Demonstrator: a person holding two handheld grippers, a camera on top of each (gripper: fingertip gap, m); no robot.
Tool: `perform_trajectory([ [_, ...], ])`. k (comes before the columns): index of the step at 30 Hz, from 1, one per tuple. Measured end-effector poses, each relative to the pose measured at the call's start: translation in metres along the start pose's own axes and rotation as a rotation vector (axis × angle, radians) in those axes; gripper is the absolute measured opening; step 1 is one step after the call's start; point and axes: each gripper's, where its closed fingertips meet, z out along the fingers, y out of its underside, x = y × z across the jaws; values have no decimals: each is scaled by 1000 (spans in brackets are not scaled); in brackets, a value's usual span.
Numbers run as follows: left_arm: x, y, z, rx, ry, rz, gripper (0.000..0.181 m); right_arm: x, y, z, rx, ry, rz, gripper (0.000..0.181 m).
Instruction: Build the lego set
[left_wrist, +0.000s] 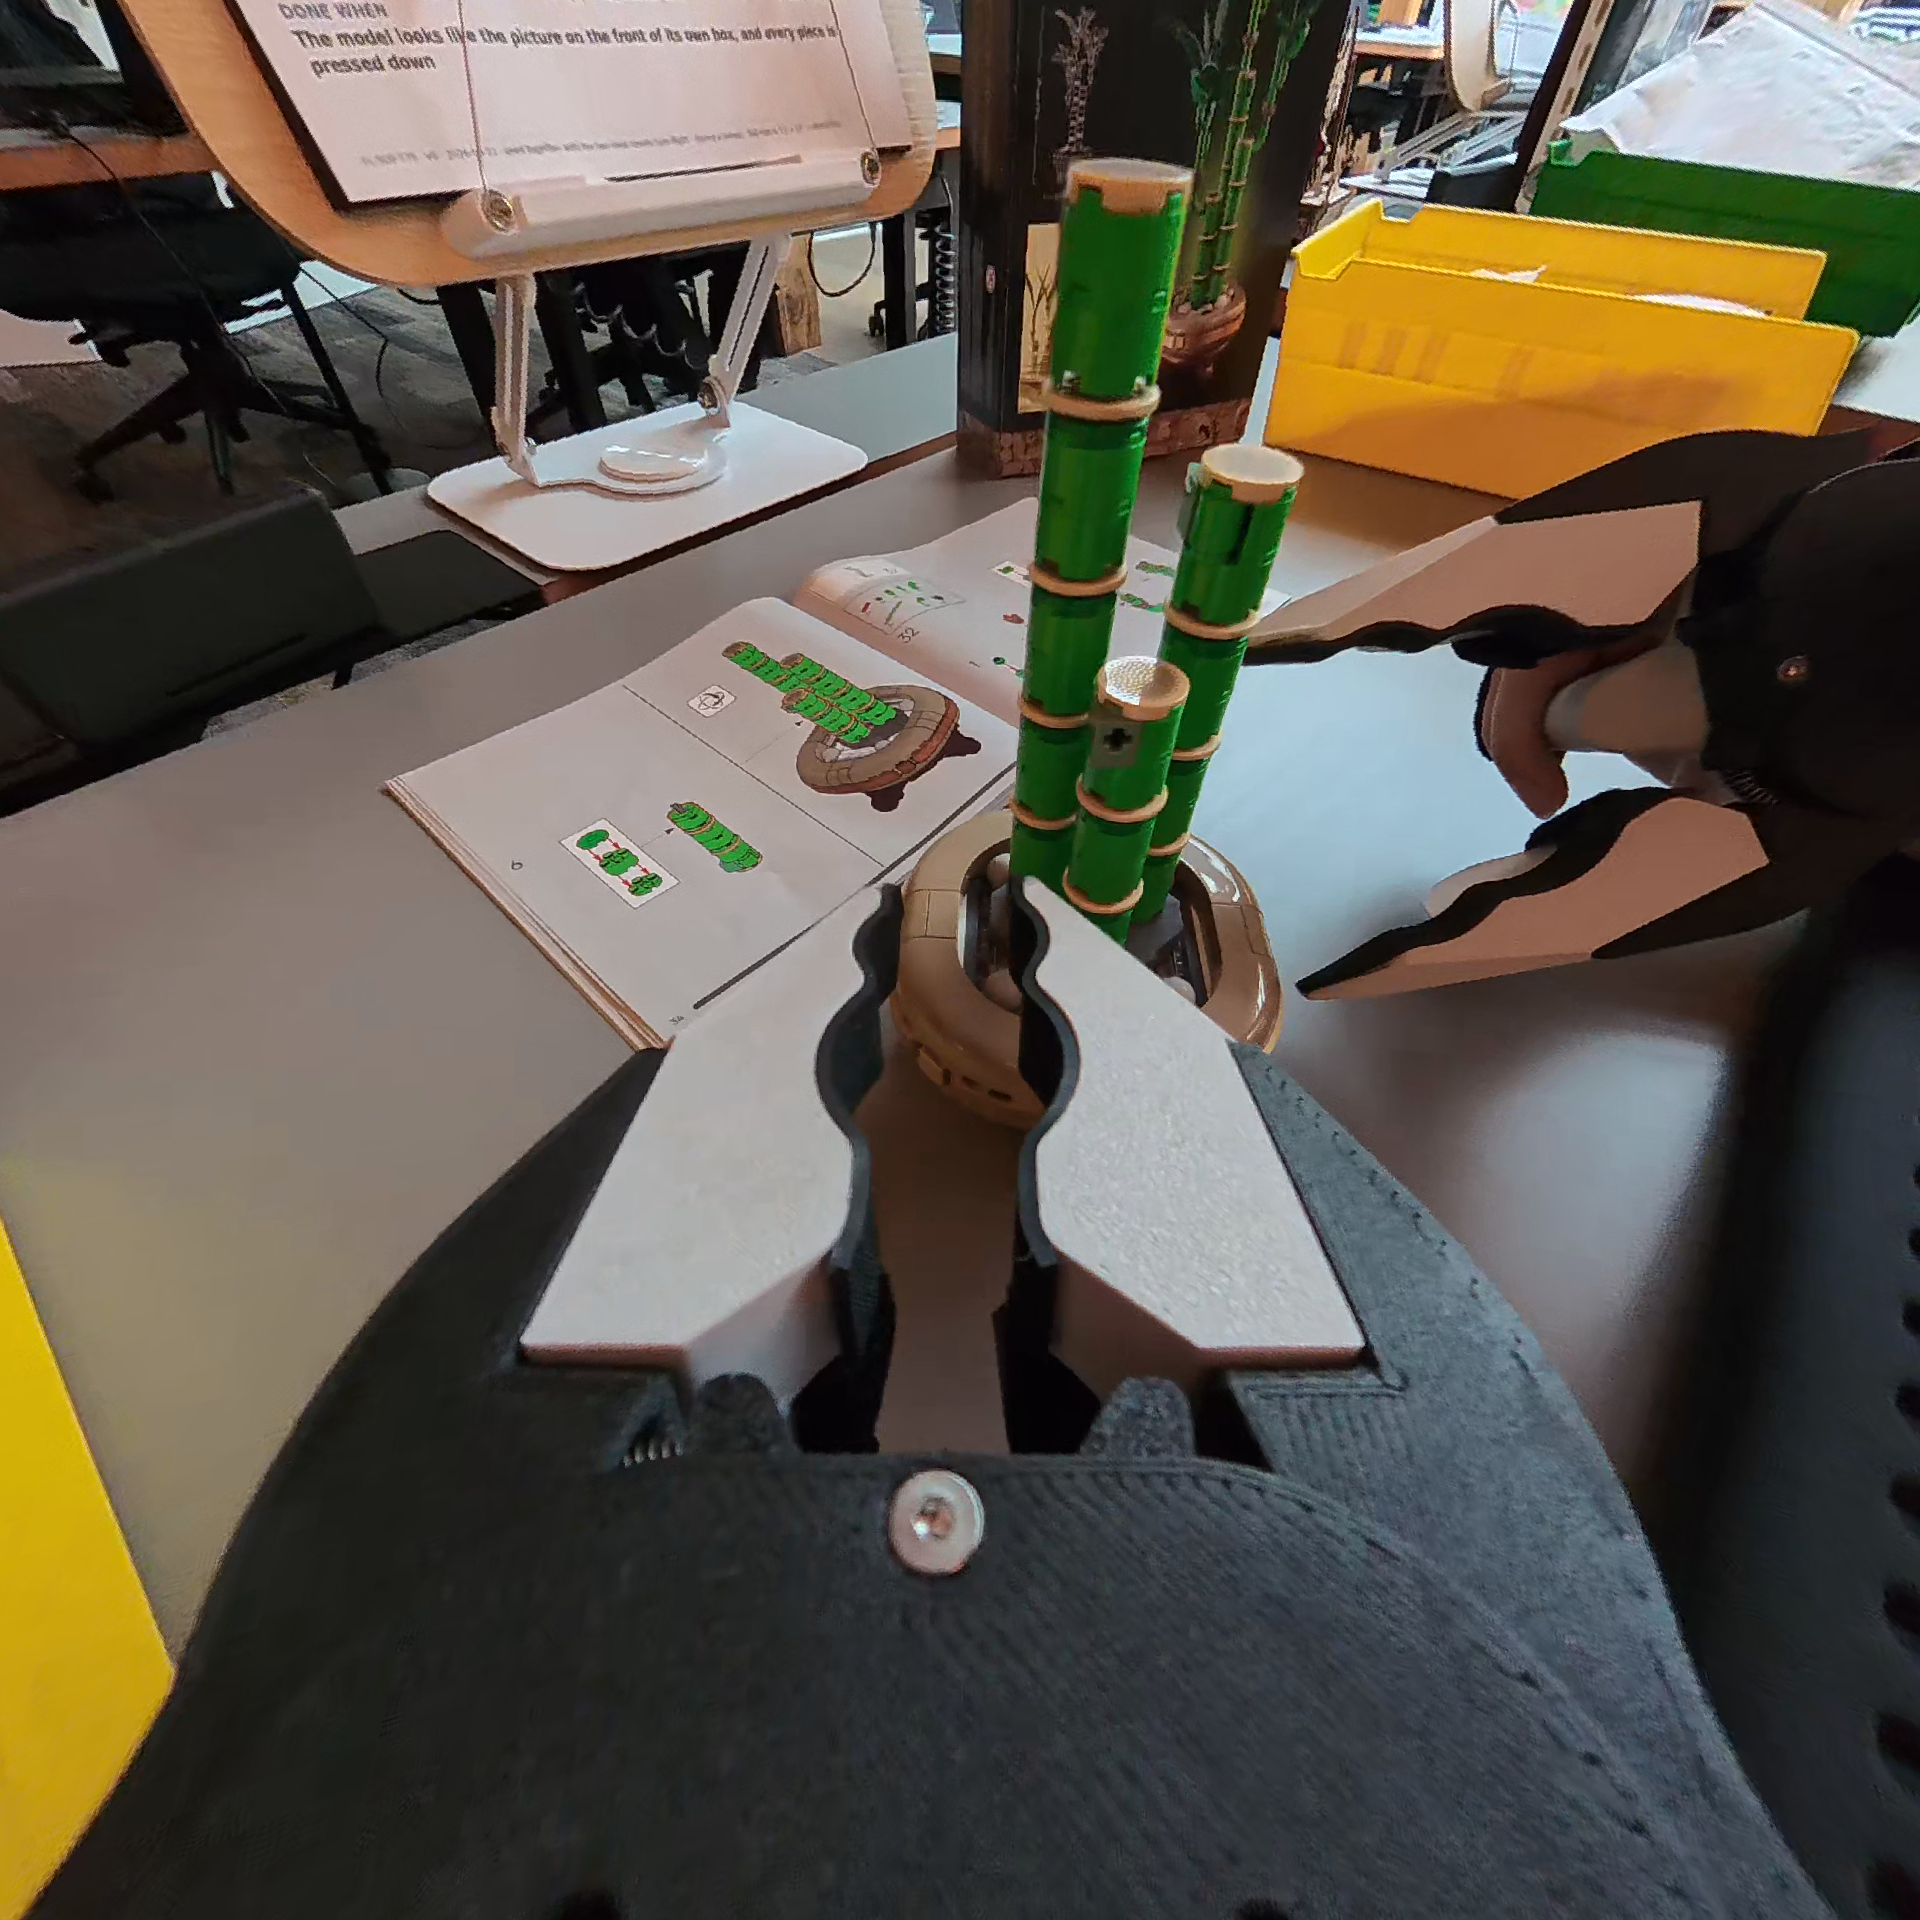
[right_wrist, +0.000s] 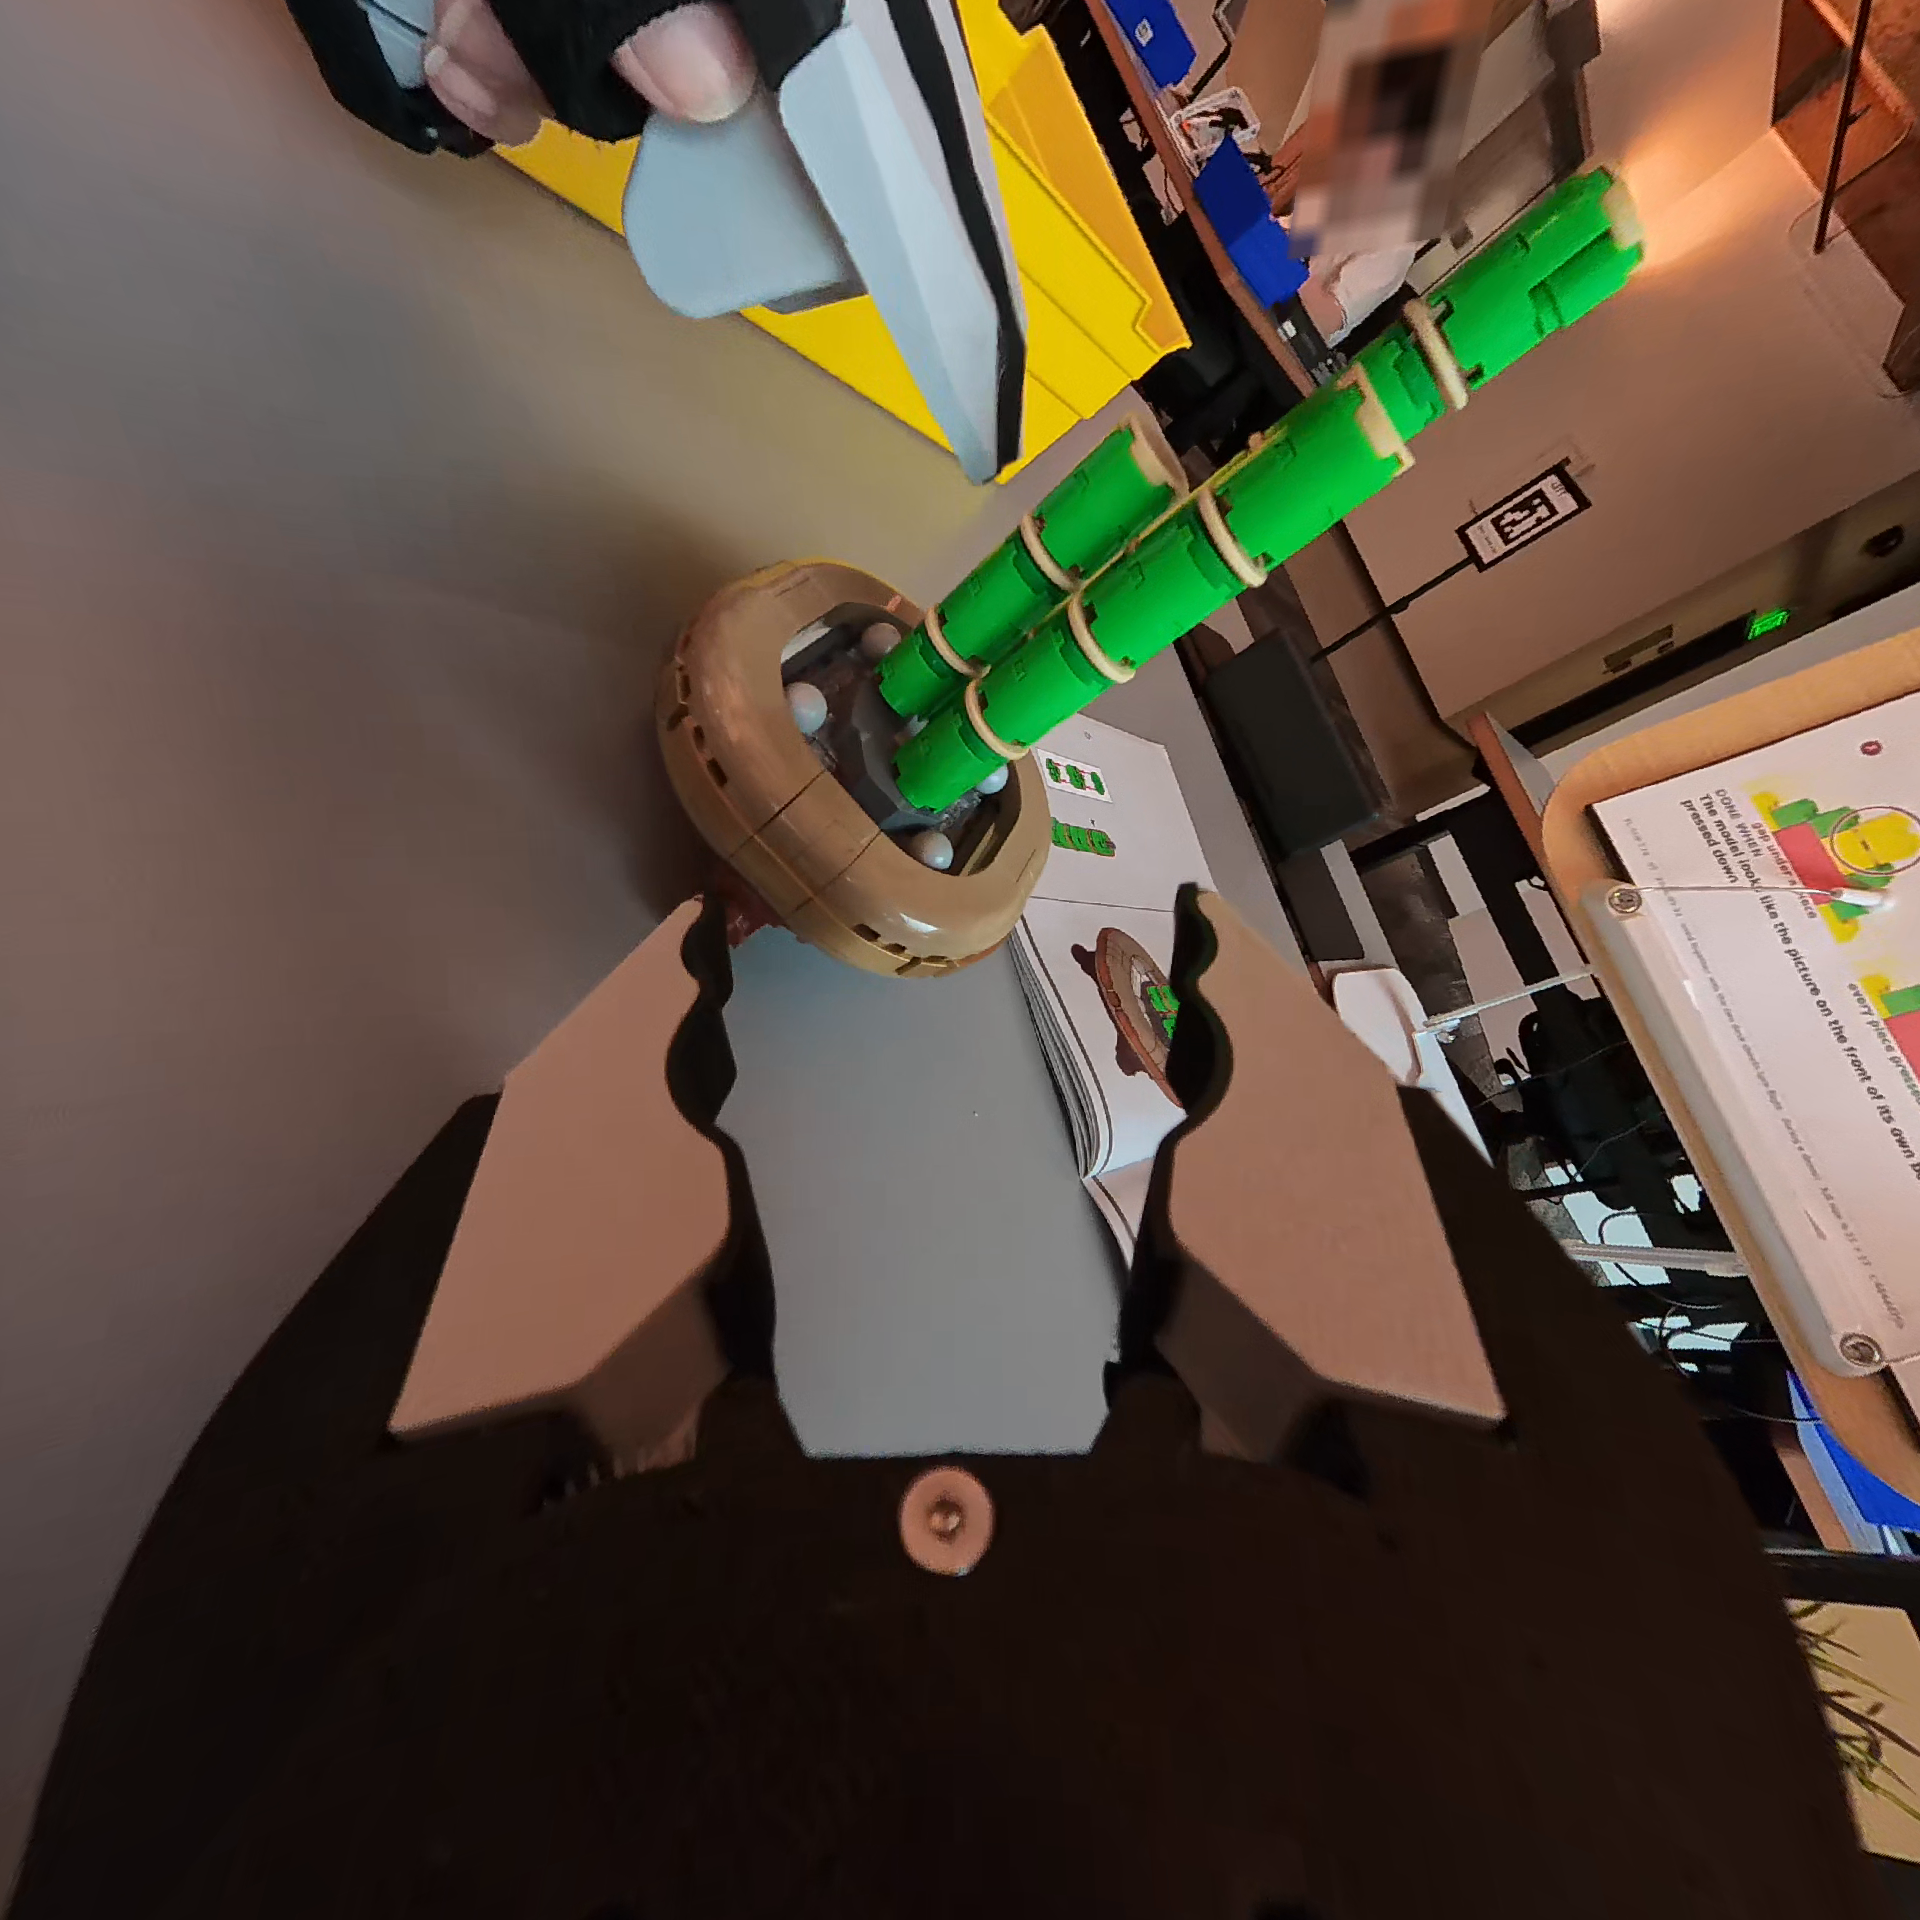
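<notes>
A tan round Lego pot (left_wrist: 1236, 977) stands on the grey table with three upright green bamboo stalks: tall (left_wrist: 1101, 436), middle (left_wrist: 1226, 561) and short (left_wrist: 1122, 790). My left gripper (left_wrist: 956, 899) hovers at the pot's near rim, its jaws a narrow gap apart with nothing between them. My right gripper (left_wrist: 1278, 810) is wide open to the right of the stalks, with its upper fingertip close to the middle stalk. In the right wrist view the pot (right_wrist: 727, 665) and stalks (right_wrist: 1143, 561) lie just beyond my open right gripper (right_wrist: 945, 914). The left gripper's finger (right_wrist: 914, 291) ends short of the pot.
The open instruction booklet (left_wrist: 665, 790) lies behind the pot. The set's black box (left_wrist: 1039, 208) stands at the back. A yellow bin (left_wrist: 1538, 364) and a green bin (left_wrist: 1714, 208) are at the back right. A white stand with a sheet (left_wrist: 644, 457) is at the back left. The gap from one gripper's tips to the other's is roughly 10 centimeters. My right gripper's tips are some 4 centimeters from the pot (right_wrist: 727, 665).
</notes>
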Motion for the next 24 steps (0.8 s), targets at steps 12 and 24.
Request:
perform_trajectory([
  [12,1,0,0,-1,9,-9,19,-5,2,2,-8,-20,-6,85],
  [24,1,1,1,-7,9,-11,19,-6,5,3,-18,-30,-4,85],
])
